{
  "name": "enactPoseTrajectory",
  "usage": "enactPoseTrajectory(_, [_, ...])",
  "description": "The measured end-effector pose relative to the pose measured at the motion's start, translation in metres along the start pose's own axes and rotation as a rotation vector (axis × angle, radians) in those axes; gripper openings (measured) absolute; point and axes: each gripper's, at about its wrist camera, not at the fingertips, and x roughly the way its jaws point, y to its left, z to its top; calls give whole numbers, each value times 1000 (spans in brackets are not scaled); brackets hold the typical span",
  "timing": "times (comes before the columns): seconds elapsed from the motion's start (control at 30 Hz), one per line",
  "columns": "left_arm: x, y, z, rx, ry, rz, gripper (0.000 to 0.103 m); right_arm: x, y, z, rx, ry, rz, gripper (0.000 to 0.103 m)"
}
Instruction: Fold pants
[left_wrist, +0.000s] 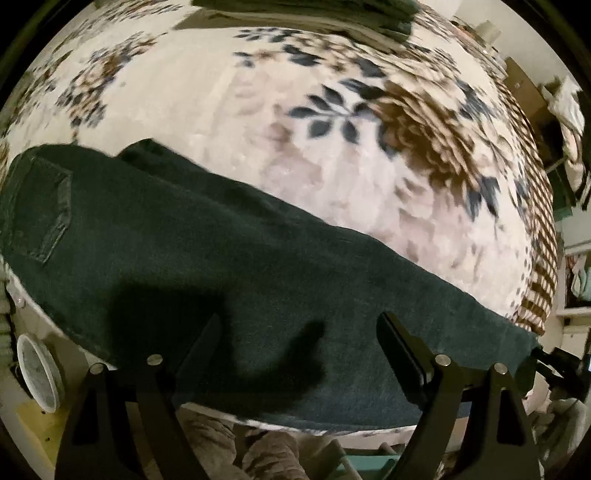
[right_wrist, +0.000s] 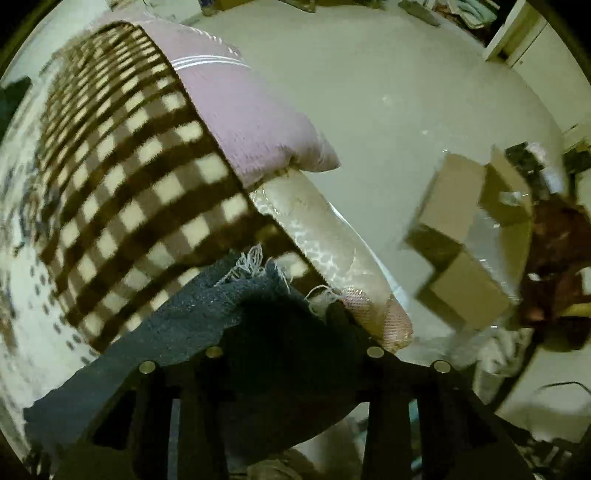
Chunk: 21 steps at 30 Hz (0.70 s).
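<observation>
One pair of dark pants (left_wrist: 207, 258) lies across our floral blanket (left_wrist: 258, 110), running from nine o'clock to four o'clock in the left wrist view, with one back pocket (left_wrist: 44, 210) showing at the nine o'clock end. Our left gripper (left_wrist: 299, 328) hangs over the cloth with its two fingers spread wide and nothing between them. Our right gripper (right_wrist: 291, 332) has the frayed hem (right_wrist: 258, 273) of the pants draped over it; the cloth hides the fingertips, so we cannot tell how the jaws stand. We can read no writing or labels in either view. Only the left view shows one white round container (left_wrist: 37, 373) at eight o'clock and a dark folded stack (left_wrist: 306, 11) at twelve. Only the right view shows the blanket's checked border (right_wrist: 140, 206), one pink pillow (right_wrist: 243, 114) at eleven o'clock, the floor (right_wrist: 369, 92), and two cardboard boxes (right_wrist: 461, 266) at three o'clock.
</observation>
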Motion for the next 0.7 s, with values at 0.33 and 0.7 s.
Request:
enactPoseTrajectory(0.33, [-28, 129, 26, -242, -28, 99, 86, -106, 223, -88, -375, 186, 446, 65])
enactPoseTrajectory(0.7, [-1, 250, 63, -335, -10, 178, 86, -15, 569, -228, -632, 682, 530, 64])
